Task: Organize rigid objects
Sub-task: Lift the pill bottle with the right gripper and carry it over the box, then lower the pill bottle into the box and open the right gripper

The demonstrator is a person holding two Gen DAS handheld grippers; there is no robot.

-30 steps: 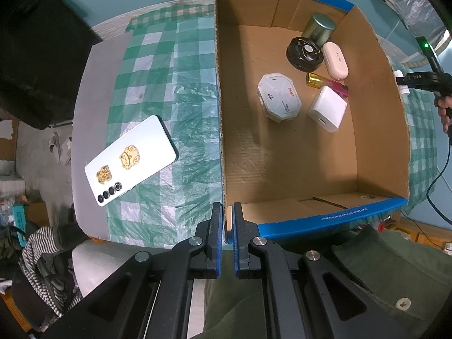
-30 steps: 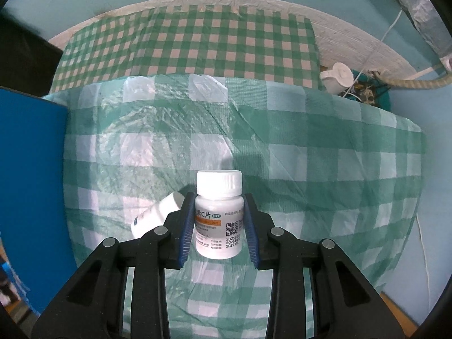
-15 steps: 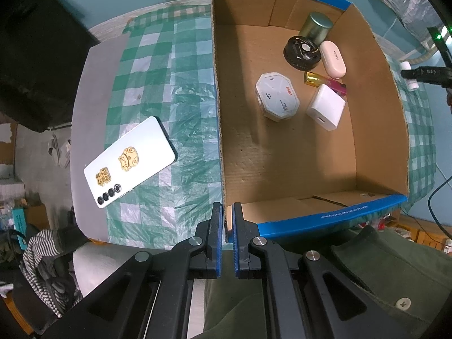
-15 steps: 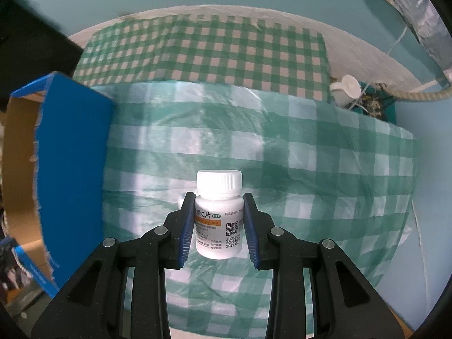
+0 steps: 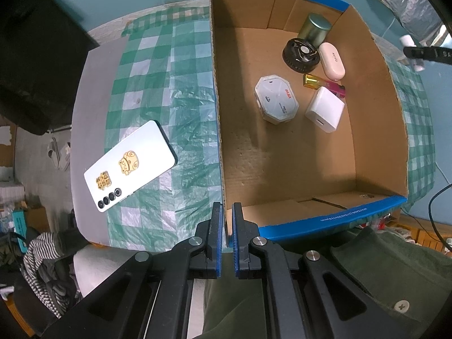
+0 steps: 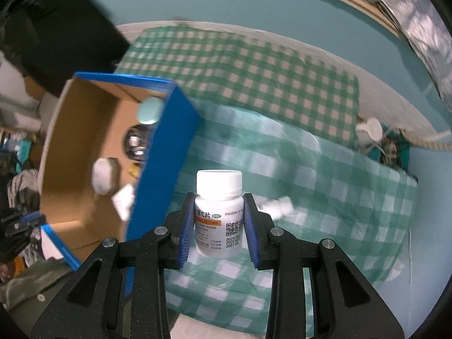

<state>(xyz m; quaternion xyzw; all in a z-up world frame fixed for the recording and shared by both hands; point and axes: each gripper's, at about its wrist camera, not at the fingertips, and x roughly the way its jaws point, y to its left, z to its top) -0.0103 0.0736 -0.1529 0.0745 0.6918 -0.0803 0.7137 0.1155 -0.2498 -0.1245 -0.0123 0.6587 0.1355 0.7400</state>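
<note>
My right gripper [image 6: 219, 199] is shut on a white pill bottle [image 6: 219, 214] with a white cap, held upright above the green checked cloth [image 6: 325, 175]. To its left stands the cardboard box [image 6: 158, 152] with blue outer walls. My left gripper [image 5: 226, 209] points straight down, shut on the near left corner of the box wall [image 5: 223, 169]. On the box floor lie an octagonal white case [image 5: 276, 103], a white charger [image 5: 325, 110], a black round object [image 5: 301, 55], a pale earbud case [image 5: 332, 60], a metal tin [image 5: 315, 29] and a gold-and-pink tube [image 5: 325, 84].
A white phone [image 5: 130, 166] lies face down on the cloth left of the box. A small white object [image 6: 275, 206] lies on the cloth behind the bottle. A person's dark green clothing [image 5: 367, 268] is at the near edge. The near half of the box floor [image 5: 282, 175] is bare.
The right gripper has risen with the bottle, rolled and swung toward the box, which now shows at its left. The left gripper has kept still on the box corner.
</note>
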